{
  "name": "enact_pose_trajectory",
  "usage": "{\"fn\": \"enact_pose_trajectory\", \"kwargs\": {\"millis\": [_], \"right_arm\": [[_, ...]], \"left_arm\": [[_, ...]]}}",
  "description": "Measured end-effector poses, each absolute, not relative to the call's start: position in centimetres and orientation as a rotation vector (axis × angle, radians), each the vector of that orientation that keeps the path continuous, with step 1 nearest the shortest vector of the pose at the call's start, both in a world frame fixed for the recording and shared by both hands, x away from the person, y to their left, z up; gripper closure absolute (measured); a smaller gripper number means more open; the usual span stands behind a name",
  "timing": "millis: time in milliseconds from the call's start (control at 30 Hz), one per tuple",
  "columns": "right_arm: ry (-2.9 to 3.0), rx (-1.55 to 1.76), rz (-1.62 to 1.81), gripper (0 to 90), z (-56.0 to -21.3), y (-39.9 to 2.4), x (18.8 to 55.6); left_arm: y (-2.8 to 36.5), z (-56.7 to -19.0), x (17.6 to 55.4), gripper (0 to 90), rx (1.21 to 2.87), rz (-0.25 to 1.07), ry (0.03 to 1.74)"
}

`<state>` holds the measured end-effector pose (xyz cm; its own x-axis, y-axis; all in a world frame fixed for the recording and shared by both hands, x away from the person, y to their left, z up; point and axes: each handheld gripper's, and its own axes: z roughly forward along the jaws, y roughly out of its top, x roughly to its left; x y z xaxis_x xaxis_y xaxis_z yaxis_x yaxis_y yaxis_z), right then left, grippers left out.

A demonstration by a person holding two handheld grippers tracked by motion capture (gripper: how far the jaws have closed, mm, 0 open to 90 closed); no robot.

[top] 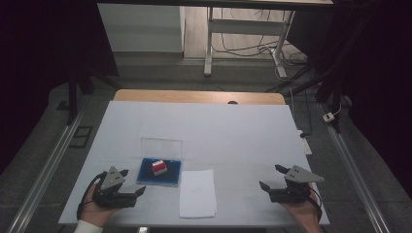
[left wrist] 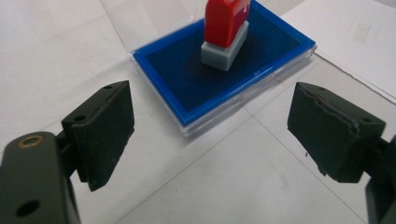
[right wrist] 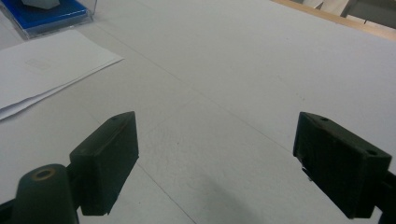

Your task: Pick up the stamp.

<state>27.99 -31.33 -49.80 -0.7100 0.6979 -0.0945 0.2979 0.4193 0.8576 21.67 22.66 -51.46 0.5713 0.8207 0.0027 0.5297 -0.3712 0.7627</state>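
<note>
The left gripper has its jaws spread wide with nothing between them, its black pads hovering just above the white table cover. Just ahead of those jaws lies the blue ink pad in its clear case, lid folded open behind it, and on the pad stands the red stamp with a grey base, upright (a little toward the pad's far side). The left gripper is near the pad's near-left corner but touches neither pad nor stamp.

The right gripper also has its jaws wide apart and empty, over bare table cover, well apart from the pad. Between the two grippers, just beside the pad's right near corner, lies a white sheet of paper, flat on the cover. A hand holds each gripper from the near edge.
</note>
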Motion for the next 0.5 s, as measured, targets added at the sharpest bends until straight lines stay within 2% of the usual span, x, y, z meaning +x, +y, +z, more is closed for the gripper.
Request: {"fn": "enact_pose_trajectory", "kwargs": {"millis": [500], "right_arm": [[2.231,0.825,1.237,18.6,-49.9,-31.4,27.6]], "left_arm": [[22.8,-48.8,22.4,16.9,2.077,0.508,1.041]]}}
